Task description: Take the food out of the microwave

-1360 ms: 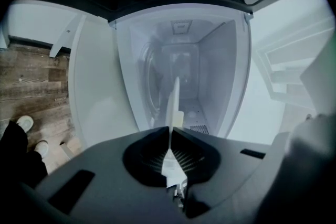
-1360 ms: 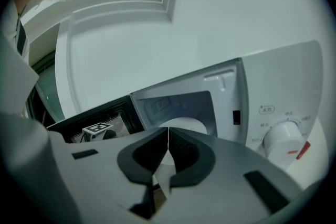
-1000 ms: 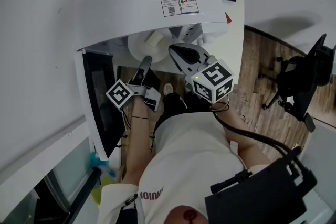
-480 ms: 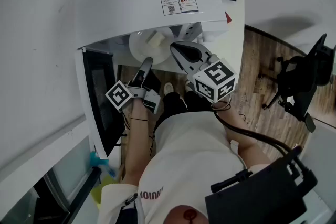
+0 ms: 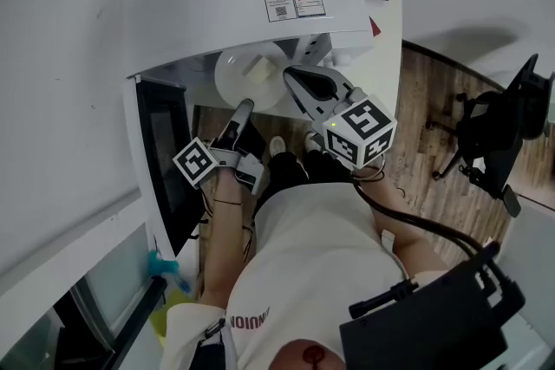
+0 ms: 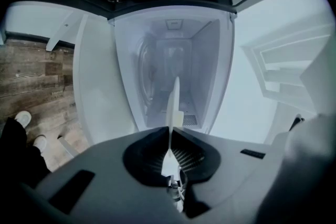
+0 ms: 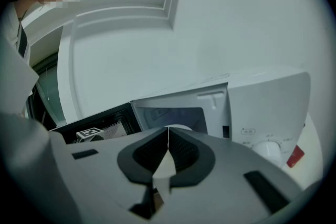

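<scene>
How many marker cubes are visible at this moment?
2. The left cube rides on the left gripper, which clamps the white plate by the open microwave door; the right cube rides on the right gripper. None looks hidden.

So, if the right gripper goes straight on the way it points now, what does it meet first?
Probably the white plate, just past the shut right gripper; then the open microwave. Depth is unclear.

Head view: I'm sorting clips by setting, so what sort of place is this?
Probably an office break corner: a white microwave on a counter, a black swivel office chair and a wood-plank floor.
</scene>
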A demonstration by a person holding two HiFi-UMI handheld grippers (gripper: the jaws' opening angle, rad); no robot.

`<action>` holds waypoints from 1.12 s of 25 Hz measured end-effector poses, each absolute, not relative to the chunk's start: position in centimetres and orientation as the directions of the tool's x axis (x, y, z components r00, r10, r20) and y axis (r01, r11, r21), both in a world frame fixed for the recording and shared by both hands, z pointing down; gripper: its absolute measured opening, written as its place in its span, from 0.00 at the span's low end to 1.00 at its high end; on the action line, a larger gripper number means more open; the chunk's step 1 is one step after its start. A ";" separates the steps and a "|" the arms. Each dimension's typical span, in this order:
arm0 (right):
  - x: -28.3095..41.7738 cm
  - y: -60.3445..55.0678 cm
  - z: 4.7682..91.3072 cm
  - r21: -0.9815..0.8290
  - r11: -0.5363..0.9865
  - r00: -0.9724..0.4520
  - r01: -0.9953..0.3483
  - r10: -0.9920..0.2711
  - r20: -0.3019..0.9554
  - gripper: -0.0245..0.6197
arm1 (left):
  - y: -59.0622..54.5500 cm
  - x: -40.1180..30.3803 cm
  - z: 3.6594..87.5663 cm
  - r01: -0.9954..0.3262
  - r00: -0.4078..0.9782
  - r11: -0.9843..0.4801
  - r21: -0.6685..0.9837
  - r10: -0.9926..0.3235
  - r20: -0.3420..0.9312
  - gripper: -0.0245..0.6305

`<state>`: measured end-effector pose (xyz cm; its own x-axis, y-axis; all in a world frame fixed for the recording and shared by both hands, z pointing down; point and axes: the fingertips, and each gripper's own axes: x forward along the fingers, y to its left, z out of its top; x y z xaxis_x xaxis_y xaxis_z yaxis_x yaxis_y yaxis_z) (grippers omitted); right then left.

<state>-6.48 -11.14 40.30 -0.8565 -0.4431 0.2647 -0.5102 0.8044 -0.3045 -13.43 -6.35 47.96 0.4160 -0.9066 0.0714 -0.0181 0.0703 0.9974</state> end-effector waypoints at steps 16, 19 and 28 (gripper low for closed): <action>-5.0 -11.5 39.2 -0.307 0.793 -0.849 -0.527 -0.472 0.238 0.07 | -5.0 -11.7 46.6 -0.025 0.471 0.053 0.998 -0.880 0.058 0.07; -4.8 -11.6 38.9 -0.306 0.793 -0.849 -0.527 -0.474 0.233 0.07 | -4.9 -11.3 46.2 -0.023 0.477 0.052 0.998 -0.877 0.057 0.07; -3.8 -11.7 38.4 -0.307 0.781 -0.839 -0.544 -0.497 0.222 0.07 | -4.2 -10.6 45.2 -0.027 0.482 0.042 0.999 -0.875 0.050 0.07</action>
<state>-3.83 -11.69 38.35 -0.8391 -0.4966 0.2218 -0.5435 0.7812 -0.3070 -10.60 -4.21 45.16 0.4822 -0.8747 0.0497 -0.0266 0.0421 0.9988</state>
